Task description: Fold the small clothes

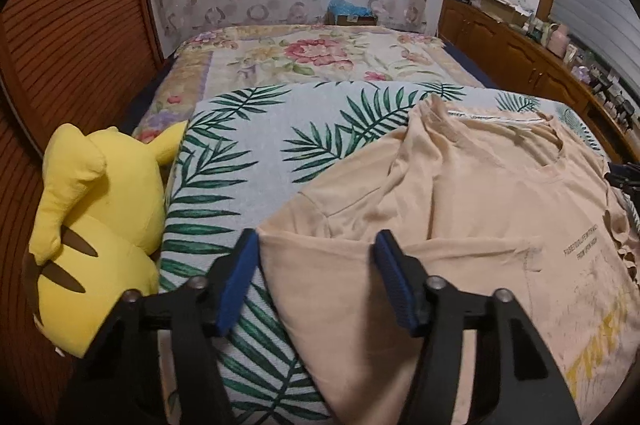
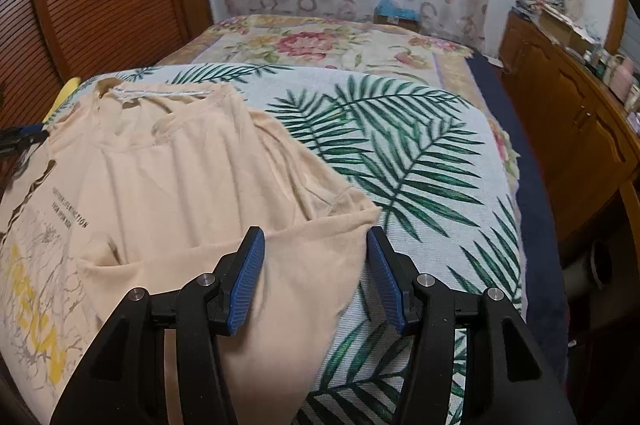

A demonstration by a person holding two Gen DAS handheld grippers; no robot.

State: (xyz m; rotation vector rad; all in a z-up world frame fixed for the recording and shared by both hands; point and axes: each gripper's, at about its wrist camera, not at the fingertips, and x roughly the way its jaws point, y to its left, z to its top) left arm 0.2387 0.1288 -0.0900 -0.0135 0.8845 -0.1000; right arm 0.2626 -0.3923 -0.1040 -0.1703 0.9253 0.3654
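Bedroom, leaf-print blanket (image 1: 248, 161) on bed; your peach t-shirt (image 1: 460, 217) lies flat centre-right of the left view, sleeves folded in. Left gripper (image 1: 316, 245) and right gripper (image 2: 314, 243) both part open, straddling each sleeve edge, nothing pinched. Thin, soft, light cotton; pinch the side hems, it'll sag

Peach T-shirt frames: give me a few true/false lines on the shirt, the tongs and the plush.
1. The peach T-shirt lies print side up on the palm-leaf cover. True.
2. The left tongs are clamped on a sock. False: the jaws stand apart over the shirt's sleeve.
3. A yellow plush toy sits beside the cover. True.
4. The right tongs hold the collar. False: they stand open at the other sleeve.
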